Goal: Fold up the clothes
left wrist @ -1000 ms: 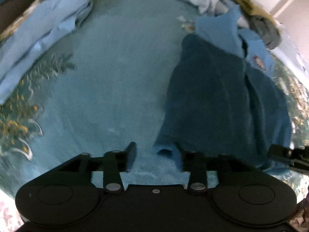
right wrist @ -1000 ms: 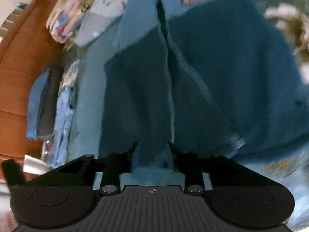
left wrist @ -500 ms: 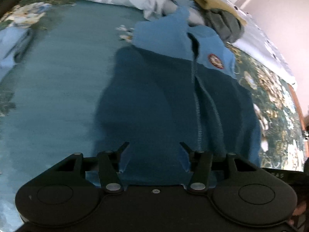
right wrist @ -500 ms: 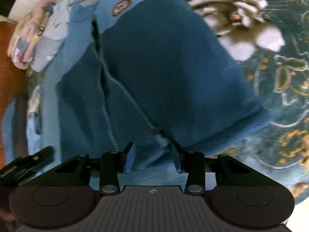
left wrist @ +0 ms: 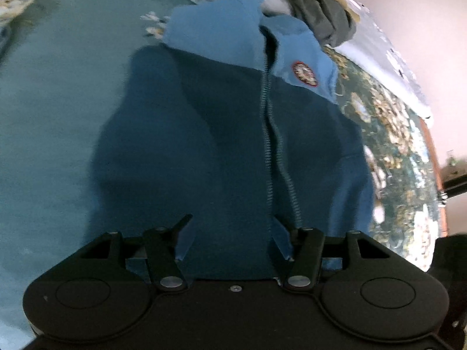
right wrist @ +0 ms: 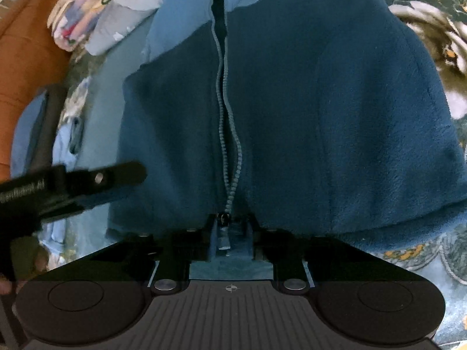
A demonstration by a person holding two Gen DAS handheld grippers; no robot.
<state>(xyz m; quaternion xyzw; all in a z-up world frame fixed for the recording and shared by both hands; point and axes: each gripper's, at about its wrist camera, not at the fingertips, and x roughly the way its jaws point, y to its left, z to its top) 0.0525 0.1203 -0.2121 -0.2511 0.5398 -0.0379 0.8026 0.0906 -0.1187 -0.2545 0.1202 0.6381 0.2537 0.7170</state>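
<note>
A dark blue fleece jacket (left wrist: 227, 134) with a light blue yoke, a front zipper and a round red badge (left wrist: 304, 73) lies flat on a teal bedspread (left wrist: 52, 110). My left gripper (left wrist: 232, 233) is open, its jaws wide over the jacket's bottom hem left of the zipper. In the right wrist view the jacket (right wrist: 335, 110) fills the frame. My right gripper (right wrist: 229, 227) is open with a narrow gap, its jaws on either side of the zipper pull (right wrist: 224, 233) at the hem. The left gripper (right wrist: 73, 183) shows at the left edge of that view.
A heap of other clothes (left wrist: 321, 14) lies beyond the jacket's collar. Folded light clothes (right wrist: 96, 14) lie at the upper left of the right wrist view, by a brown wooden bed frame (right wrist: 20, 67). The flowered bedspread (left wrist: 402, 151) runs to the bed's right edge.
Both grippers have come in over the jacket's bottom hem. My left gripper has moved from the bare bedspread onto the jacket. My right gripper now centres on the zipper pull and its jaws have narrowed.
</note>
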